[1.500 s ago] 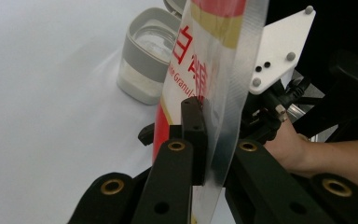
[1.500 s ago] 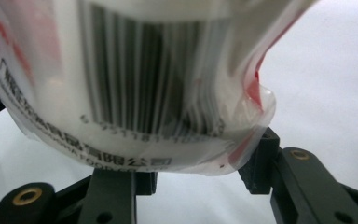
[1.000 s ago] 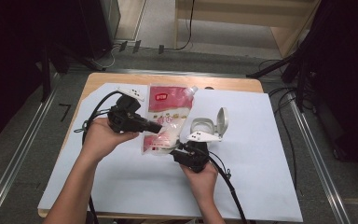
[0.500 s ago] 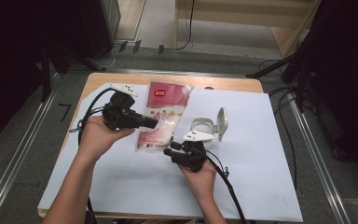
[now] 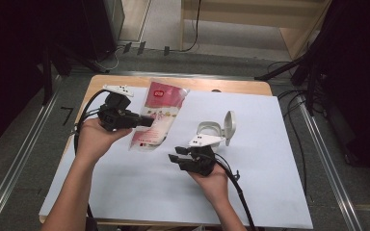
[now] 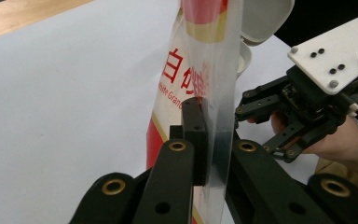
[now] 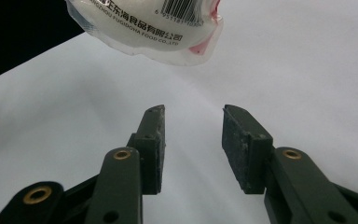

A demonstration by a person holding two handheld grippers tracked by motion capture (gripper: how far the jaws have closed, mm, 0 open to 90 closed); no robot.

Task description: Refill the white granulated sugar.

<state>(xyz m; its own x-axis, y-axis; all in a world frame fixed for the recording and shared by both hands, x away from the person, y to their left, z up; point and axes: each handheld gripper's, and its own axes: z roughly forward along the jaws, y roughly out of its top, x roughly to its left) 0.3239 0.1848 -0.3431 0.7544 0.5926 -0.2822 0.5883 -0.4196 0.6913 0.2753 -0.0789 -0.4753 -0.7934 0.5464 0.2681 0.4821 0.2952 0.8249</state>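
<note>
Clamping pouch (image 5: 160,115) edge: left gripper (image 5: 147,121) | right gripper (image 5: 174,158) part-open, empty, below pouch

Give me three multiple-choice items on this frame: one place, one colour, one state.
1. Where is the white container?
A. On the white sheet, just beyond the right gripper
B. On the floor
C. Inside the pouch

2. What colours is the pouch?
A. Blue and black
B. Red and white
C. Green and yellow

3. What state is the left gripper in?
A. Open, nothing in it
B. Lying on the table
C. Shut on the pouch

Key: 1 A, the high view shows it on the sheet with its lid up; 2 B, red top with white body; 3 C, the left gripper view shows its fingers clamping the pouch's clear edge.
</note>
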